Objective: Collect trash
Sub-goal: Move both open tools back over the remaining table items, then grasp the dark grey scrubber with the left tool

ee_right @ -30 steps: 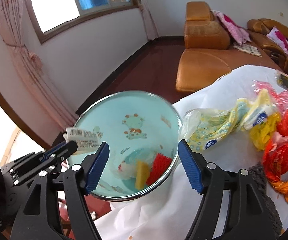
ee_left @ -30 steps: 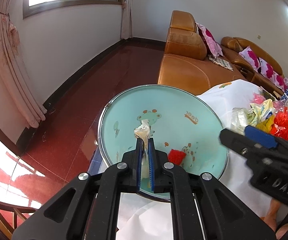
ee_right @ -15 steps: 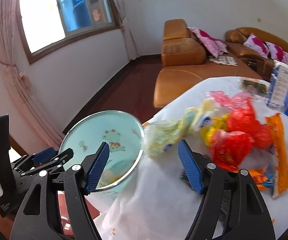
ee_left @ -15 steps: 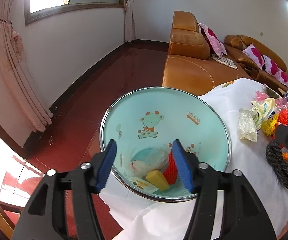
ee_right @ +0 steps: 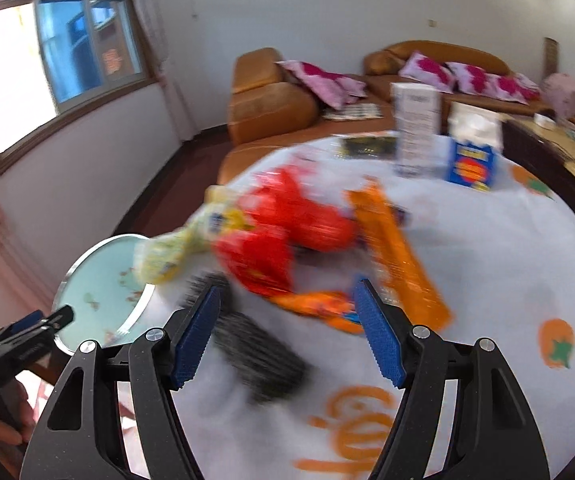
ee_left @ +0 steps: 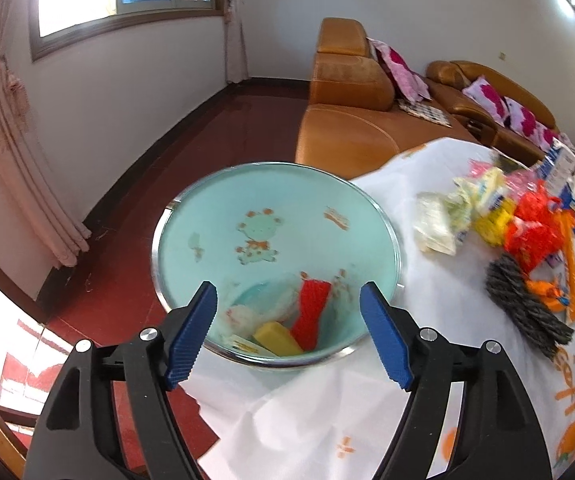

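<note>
A mint-green trash bin (ee_left: pixel 271 208) with a metal rim stands at the table's left edge; a yellow piece (ee_left: pixel 277 338), a red wrapper (ee_left: pixel 311 312) and pale scraps lie in it. My left gripper (ee_left: pixel 289 304) hangs over the bin with its jaws opening and nothing between them. On the white tablecloth lies a heap of trash: red bags (ee_right: pixel 287 236), an orange wrapper (ee_right: pixel 399 264), yellow-green packets (ee_right: pixel 179 248) and a dark woven roll (ee_right: pixel 255 352). My right gripper (ee_right: pixel 287 312) is open above the roll and a small orange wrapper (ee_right: pixel 319 308), holding nothing. The bin (ee_right: pixel 99 284) shows at left there.
A white carton (ee_right: pixel 415 128) and a blue box (ee_right: pixel 473 164) stand at the table's far side. Orange leather sofas (ee_left: pixel 351 120) with pink cushions line the wall behind. Red floor (ee_left: pixel 191 152) lies left of the table, with a curtain (ee_left: pixel 15 168) by the window.
My left gripper opened and the paper scrap it held dropped into the bin. My right gripper swung right, from over the bin to over the trash heap on the table.
</note>
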The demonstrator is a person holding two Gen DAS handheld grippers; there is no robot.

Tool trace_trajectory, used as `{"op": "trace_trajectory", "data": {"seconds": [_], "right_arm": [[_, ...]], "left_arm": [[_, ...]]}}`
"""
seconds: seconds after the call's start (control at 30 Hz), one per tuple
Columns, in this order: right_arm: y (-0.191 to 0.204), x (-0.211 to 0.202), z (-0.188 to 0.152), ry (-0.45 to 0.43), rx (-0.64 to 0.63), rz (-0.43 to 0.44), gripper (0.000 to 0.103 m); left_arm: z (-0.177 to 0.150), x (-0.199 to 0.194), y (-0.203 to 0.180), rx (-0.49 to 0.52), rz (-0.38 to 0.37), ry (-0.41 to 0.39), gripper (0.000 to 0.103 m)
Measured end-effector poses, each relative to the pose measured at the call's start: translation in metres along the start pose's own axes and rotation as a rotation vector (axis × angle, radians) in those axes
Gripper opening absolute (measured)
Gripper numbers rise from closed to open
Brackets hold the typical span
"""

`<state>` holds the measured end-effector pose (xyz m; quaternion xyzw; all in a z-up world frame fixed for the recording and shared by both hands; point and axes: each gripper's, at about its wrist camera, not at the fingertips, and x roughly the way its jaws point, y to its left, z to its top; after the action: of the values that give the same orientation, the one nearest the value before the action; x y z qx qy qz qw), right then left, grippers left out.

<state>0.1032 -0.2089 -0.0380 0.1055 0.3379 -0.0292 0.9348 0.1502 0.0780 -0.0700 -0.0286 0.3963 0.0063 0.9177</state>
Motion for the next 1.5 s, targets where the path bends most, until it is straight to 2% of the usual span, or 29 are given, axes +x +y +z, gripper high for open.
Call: {"op": "trace_trajectory", "data": {"seconds": [0.2,0.4,0.63,0.97,1.1,1.13,1.17,1.23,1.33,1.4,1.5], "right_arm": [[-0.047,-0.010,-0.014,0.005,0.059,-0.064,0.067],[-0.075,-0.018,-0.019,0.004,0.099,-0.084,0.062],[-0.099,-0.025,-0.021,0.000,0.131,-0.081,0.057],[-0.124,-0.031,-0.025,0.004,0.175,-0.063,0.057],[-0.127,-0.028,-0.024,0.013,0.176,-0.045,0.057],[-0.127,-0.026,-0.023,0.015,0.174,-0.040,0.057],[-0.127,-0.024,-0.022,0.018,0.172,-0.035,0.057],[-0.126,-0.020,-0.019,0.025,0.166,-0.019,0.057],[-0.124,-0.011,-0.013,0.040,0.154,0.005,0.057],[-0.122,-0.004,-0.008,0.051,0.153,0.031,0.057],[-0.119,0.004,-0.001,0.056,0.136,0.046,0.057]], "left_arm": [[-0.009,-0.003,-0.037,0.058,-0.052,0.010,0.073],[-0.018,-0.005,-0.073,0.073,-0.137,0.039,0.073],[-0.019,-0.012,-0.116,0.127,-0.162,0.018,0.073],[-0.013,-0.004,-0.179,0.150,-0.192,0.019,0.073],[-0.020,0.009,-0.196,0.157,-0.198,0.057,0.071],[-0.022,0.012,-0.198,0.159,-0.194,0.064,0.068],[-0.025,0.016,-0.201,0.166,-0.189,0.077,0.061],[-0.028,0.022,-0.201,0.169,-0.190,0.099,0.057],[-0.030,0.022,-0.199,0.175,-0.194,0.087,0.046],[-0.029,0.022,-0.196,0.172,-0.214,0.081,0.027],[-0.029,0.014,-0.193,0.201,-0.232,0.054,0.020]]}}
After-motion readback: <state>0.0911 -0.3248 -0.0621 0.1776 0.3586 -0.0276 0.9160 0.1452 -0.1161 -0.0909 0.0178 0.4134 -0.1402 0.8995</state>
